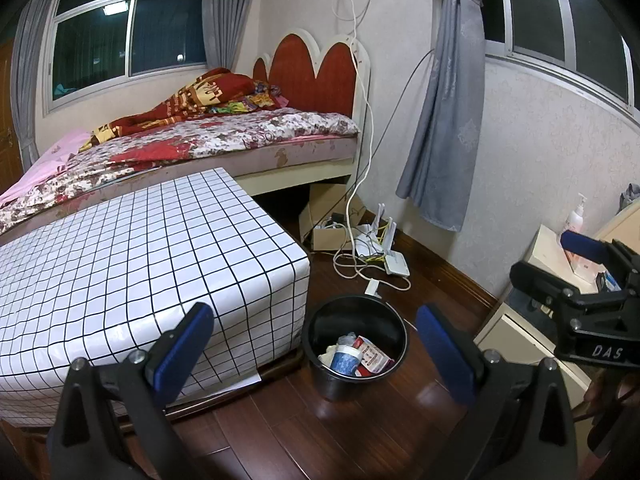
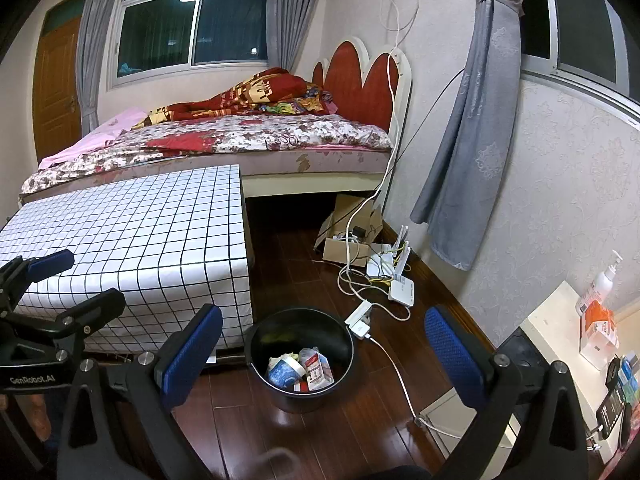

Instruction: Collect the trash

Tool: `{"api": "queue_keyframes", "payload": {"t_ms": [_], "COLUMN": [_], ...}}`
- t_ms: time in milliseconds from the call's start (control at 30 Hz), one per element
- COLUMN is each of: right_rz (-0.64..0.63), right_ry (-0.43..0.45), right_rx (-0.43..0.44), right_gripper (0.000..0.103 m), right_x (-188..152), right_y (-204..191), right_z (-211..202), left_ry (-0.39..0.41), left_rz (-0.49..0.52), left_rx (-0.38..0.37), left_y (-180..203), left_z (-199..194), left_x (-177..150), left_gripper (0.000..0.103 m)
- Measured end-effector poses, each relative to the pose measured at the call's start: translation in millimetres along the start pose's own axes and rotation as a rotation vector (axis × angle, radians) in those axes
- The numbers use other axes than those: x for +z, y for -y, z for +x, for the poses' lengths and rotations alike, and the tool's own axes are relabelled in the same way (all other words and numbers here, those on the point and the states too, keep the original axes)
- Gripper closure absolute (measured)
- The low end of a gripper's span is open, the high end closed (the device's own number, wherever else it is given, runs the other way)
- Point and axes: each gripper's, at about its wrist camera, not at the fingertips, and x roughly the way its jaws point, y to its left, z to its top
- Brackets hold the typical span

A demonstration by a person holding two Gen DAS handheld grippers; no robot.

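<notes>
Both claws hang spread wide and empty over the bin (image 1: 354, 344), left claw (image 1: 316, 354) and right claw (image 2: 324, 354), so I reckon the drops are done. Trash (image 2: 300, 370) sits in the bin on the floor, beside the checked surface (image 1: 140, 248), handy for both. Readable: "DAS", "GenRobot.AI". Carton print's too blurry, maybe milk.

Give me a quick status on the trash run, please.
Both grippers, left and right, open, empty. Bin on floor, trash inside. Nothing in the way.
</notes>
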Motion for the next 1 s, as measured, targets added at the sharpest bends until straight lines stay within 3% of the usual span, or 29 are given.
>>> {"api": "queue_keyframes", "payload": {"t_ms": [767,1000], "right_rz": [-0.002,-0.003], "right_ry": [-0.006,-0.006], "right_rx": [0.0,0.0], "right_gripper": [0.001,0.001], "right_x": [-1.1,-0.7], "right_y": [-0.9,0.2], "right_z": [1.5,1.7], "left_ry": [0.01,-0.008], "left_rz": [0.03,0.0], "left_rx": [0.028,0.006], "left_y": [-0.7,-5.9], "left_z": [1.4,2.9], "left_x": [-2.3,-2.4], "left_gripper": [0.001,0.001]}}
